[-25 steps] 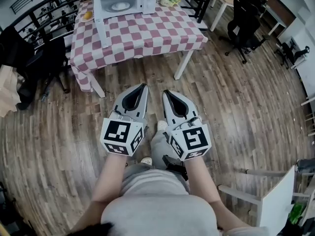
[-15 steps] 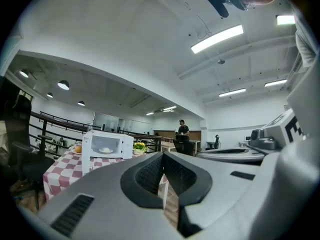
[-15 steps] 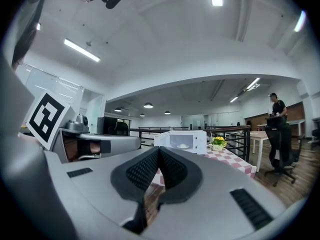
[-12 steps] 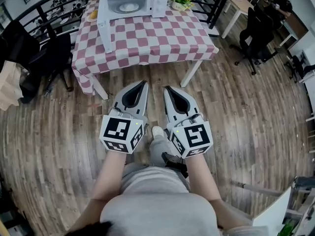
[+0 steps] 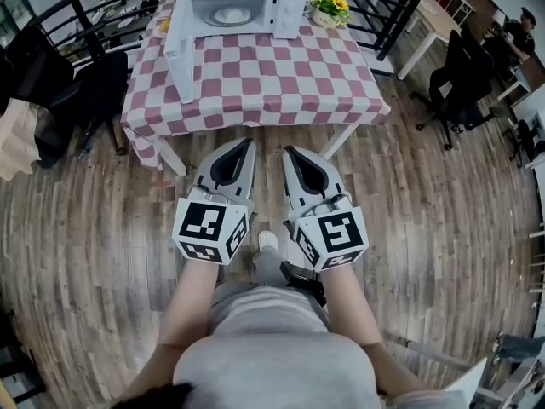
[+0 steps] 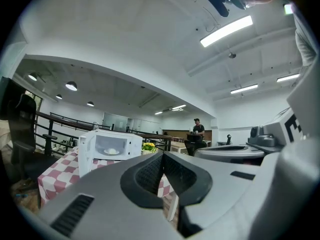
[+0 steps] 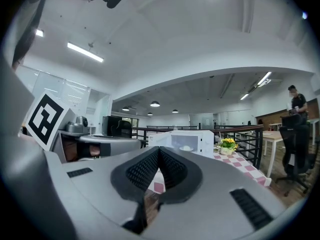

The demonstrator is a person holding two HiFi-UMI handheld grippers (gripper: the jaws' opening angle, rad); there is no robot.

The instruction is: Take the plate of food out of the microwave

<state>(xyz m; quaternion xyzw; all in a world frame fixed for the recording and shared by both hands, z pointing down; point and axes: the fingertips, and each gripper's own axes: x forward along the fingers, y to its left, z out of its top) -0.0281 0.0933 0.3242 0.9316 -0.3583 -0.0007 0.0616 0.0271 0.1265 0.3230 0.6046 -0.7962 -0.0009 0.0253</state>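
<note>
Plate of food (image 5: pixel 230 14) sits inside the open white microwave (image 5: pixel 290 14).

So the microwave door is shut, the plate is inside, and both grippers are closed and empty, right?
No: the microwave door stands open, as the head view shows. The plate is inside; left gripper and right gripper are closed and empty.

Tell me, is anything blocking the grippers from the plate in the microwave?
Nothing visible does. The microwave door hangs open, so the plate shows inside. The left gripper and right gripper are shut and empty, over the floor, short of the table.
</note>
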